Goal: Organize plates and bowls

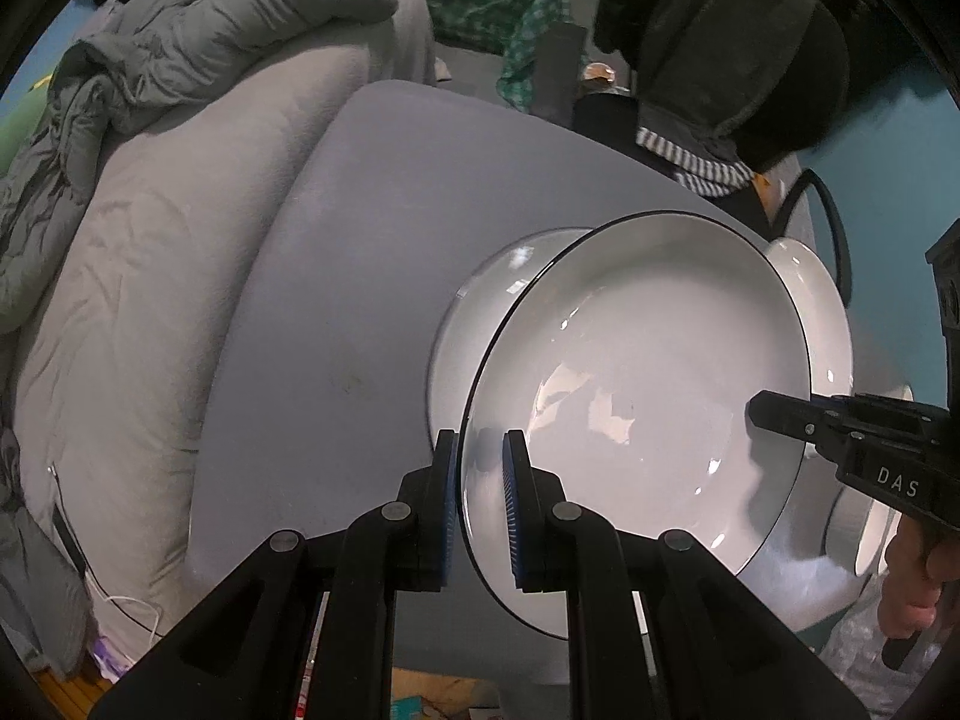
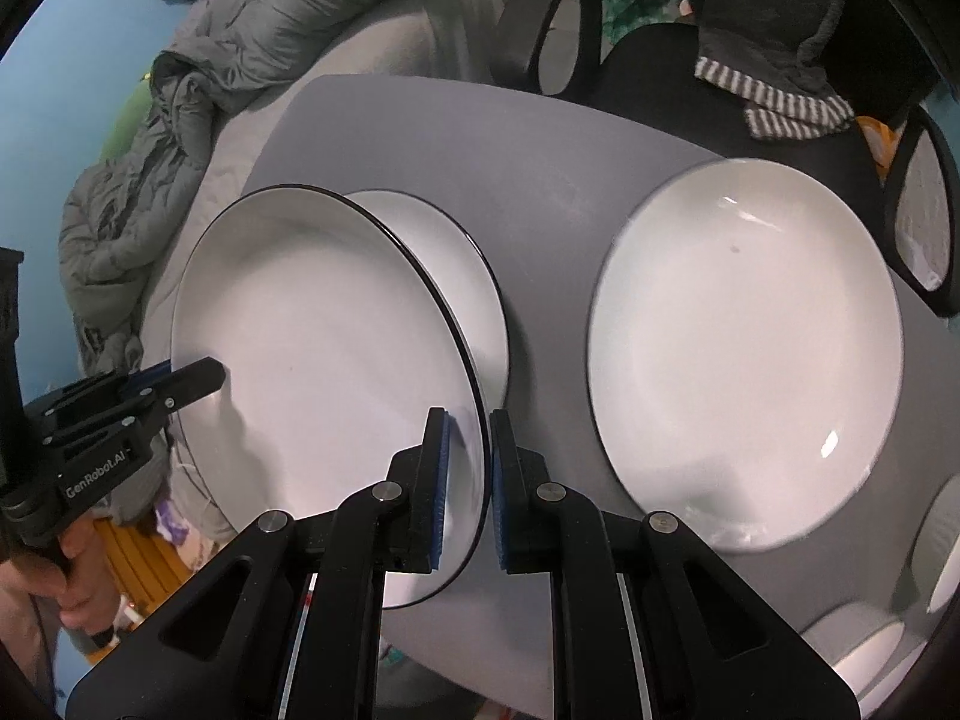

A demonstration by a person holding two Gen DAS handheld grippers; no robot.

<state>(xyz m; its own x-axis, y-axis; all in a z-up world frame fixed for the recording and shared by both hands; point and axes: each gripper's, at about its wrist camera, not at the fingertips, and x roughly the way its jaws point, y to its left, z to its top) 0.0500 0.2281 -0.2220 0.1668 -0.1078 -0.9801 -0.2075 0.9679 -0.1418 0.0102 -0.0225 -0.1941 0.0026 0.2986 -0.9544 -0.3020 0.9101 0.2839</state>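
- Left claw [image 1: 480,504] is clamped on the near-left rim of the held plate [image 1: 636,396]; right claw [image 2: 467,480] is clamped on its opposite rim.
- The plate hangs above the grey tabletop [image 1: 336,300], tilted, face up; being round, it has no long axis.
- A second plate [image 2: 456,276] lies just under its far edge.
- To stack well, level both claws, centre over it and lower evenly.
- A third plate [image 2: 744,354] rests to the right.
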